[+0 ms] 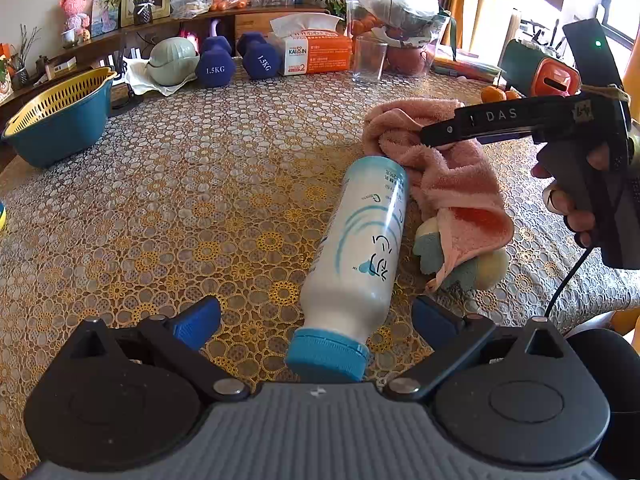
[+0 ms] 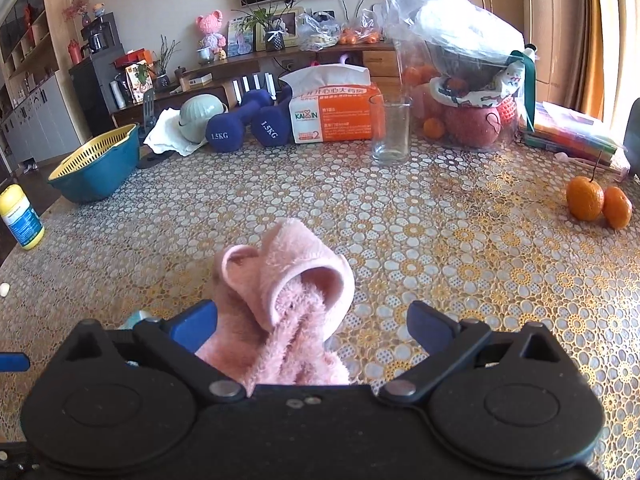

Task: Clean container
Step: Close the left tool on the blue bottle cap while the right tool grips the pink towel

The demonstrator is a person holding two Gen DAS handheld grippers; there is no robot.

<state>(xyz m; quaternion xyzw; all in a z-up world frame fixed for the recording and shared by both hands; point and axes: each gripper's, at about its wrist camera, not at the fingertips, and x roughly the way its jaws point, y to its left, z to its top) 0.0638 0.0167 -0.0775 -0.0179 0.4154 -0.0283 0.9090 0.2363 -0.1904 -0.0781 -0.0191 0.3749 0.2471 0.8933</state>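
Note:
A white bottle (image 1: 360, 240) with a blue cap (image 1: 326, 356) lies on its side on the lace-patterned table, cap toward me. My left gripper (image 1: 316, 320) is open, its blue pads (image 1: 196, 320) standing wide on either side of the bottle's cap end without touching it. A crumpled pink towel (image 1: 444, 176) lies at the bottle's far end. A hand holds my right gripper (image 1: 430, 136) low over it. In the right wrist view the pink towel (image 2: 280, 300) bunches up between the fingers of the open right gripper (image 2: 312, 320), nearer the left pad (image 2: 196, 324).
A teal and yellow sponge (image 1: 432, 248) lies under the towel's edge. At the back stand a drinking glass (image 2: 390, 132), a tissue box (image 2: 336, 112), dumbbells (image 2: 240, 124) and a blue basin (image 2: 96, 168) with a yellow strainer. Two oranges (image 2: 596, 200) sit at right, a yellow bottle (image 2: 22, 216) at left.

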